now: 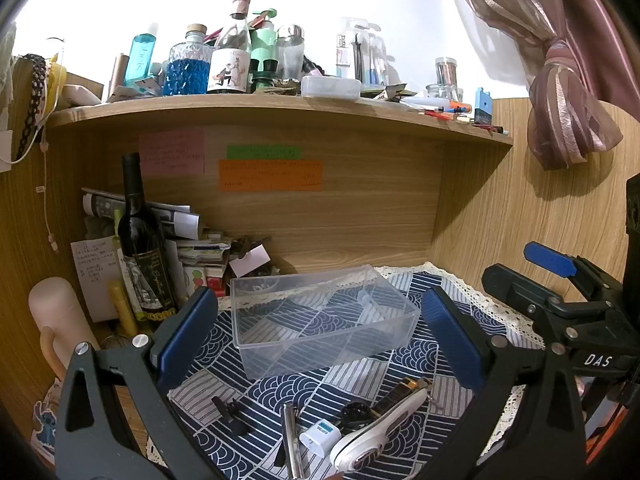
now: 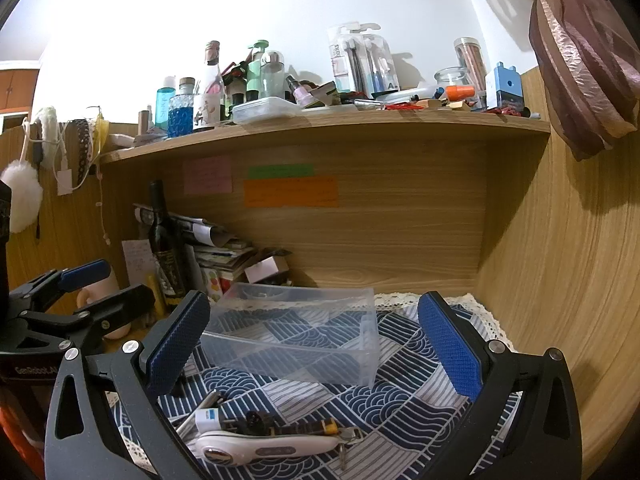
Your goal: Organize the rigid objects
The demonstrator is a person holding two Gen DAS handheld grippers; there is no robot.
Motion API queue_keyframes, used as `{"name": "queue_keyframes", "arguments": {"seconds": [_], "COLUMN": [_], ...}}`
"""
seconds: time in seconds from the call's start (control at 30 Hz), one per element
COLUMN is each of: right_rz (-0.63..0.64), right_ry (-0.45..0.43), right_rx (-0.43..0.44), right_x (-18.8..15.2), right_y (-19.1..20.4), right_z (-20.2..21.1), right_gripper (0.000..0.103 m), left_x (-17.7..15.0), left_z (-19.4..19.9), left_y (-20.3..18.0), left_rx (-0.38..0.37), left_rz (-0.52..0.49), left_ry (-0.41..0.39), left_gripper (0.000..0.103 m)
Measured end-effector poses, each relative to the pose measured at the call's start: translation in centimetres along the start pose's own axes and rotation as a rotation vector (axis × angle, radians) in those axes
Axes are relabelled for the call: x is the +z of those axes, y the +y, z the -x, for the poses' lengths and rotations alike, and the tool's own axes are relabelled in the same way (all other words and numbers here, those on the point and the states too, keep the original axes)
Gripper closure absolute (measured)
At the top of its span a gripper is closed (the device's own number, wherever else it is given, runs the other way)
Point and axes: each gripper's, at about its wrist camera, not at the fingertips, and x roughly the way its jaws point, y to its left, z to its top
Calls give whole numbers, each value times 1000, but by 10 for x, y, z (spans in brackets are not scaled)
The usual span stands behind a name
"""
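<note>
From left to right: the left hand-held gripper (image 1: 316,340) gapes empty, small gadgets (image 1: 344,428) lie before a clear plastic box (image 1: 324,316) mid-counter, and the right hand-held gripper (image 2: 312,344) gapes empty; a careless reach could shove the light box.

Home desk nook: cluttered shelf (image 1: 280,106), curtain (image 1: 560,92).

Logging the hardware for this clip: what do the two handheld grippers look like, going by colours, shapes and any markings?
Both are dark grey-black frames with triangular cut-outs, silver pivot bolts and blue, finely textured finger pads. Seen from the left wrist camera, the right gripper carries white "DAS" lettering; seen from the right, the left gripper shows "GenRobot.AI". No sleeves or cables visible.
</note>
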Motion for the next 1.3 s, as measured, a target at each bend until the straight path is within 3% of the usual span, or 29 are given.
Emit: {"name": "queue_keyframes", "arguments": {"seconds": [0.47,0.53,0.9,1.07,1.2,1.3], "right_rz": [-14,-16,-25,-40,-45,-50], "right_ry": [31,49,159,217,264,302], "right_rx": [0,-1,0,6,8,11], "right_x": [-5,-8,-24,-32,-41,-49], "right_y": [-2,-3,-11,-17,-21,-23], "right_z": [-7,-10,-28,-39,-47,-52], "right_gripper": [0,4,17,36,45,51], "left_x": [-7,-9,-25,-35,-46,-59], "left_z": [-10,-11,-26,-34,-44,-49], "left_y": [10,13,28,36,46,54], "left_rx": [-13,-3,32,38,46,57], "left_rz": [7,9,23,35,48,57], "left_ry": [36,45,120,163,224,274], "left_gripper": [1,12,23,41,57,60]}}
